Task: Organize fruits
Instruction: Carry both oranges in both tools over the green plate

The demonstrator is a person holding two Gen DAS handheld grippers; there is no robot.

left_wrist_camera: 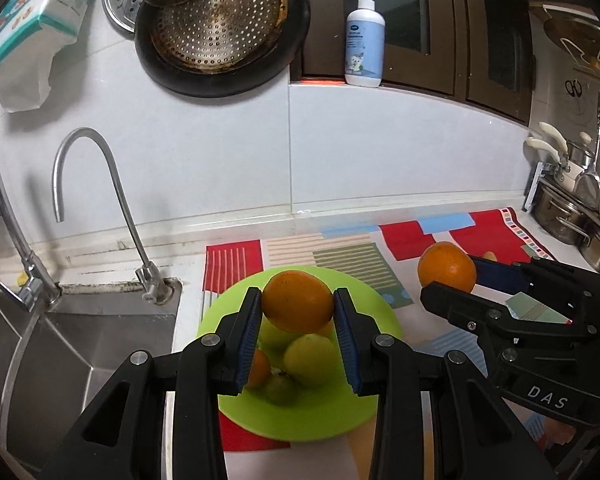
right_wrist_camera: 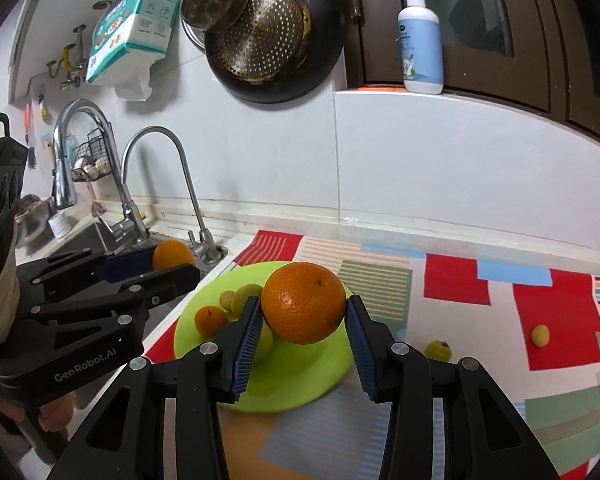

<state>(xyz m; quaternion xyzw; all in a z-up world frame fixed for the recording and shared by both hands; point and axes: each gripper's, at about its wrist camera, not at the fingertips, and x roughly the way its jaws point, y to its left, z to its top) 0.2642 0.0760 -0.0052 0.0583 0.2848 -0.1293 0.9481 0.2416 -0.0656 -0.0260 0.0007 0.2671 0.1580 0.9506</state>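
Two round oranges are in my tongs at once: my left gripper (left_wrist_camera: 298,308) pinches one orange (left_wrist_camera: 298,302) between its blue pads, above the lime-green plastic plate (left_wrist_camera: 364,412), and my right gripper (right_wrist_camera: 304,312) clamps the other orange (right_wrist_camera: 303,308) over the plate's near edge. On the plate I already see a small tangerine (right_wrist_camera: 211,321) and several yellow-green fruits (left_wrist_camera: 310,360). I judge the job well past halfway: both oranges need setting down, and two small yellow-green fruits (right_wrist_camera: 438,349) (right_wrist_camera: 540,335) lie loose on the patchwork mat (right_wrist_camera: 460,280), well apart from the plate. The mat covers a white counter beside a steel sink (left_wrist_camera: 80,344) with curved taps, with a perforated pan (left_wrist_camera: 220,28) hung on the tiled wall.
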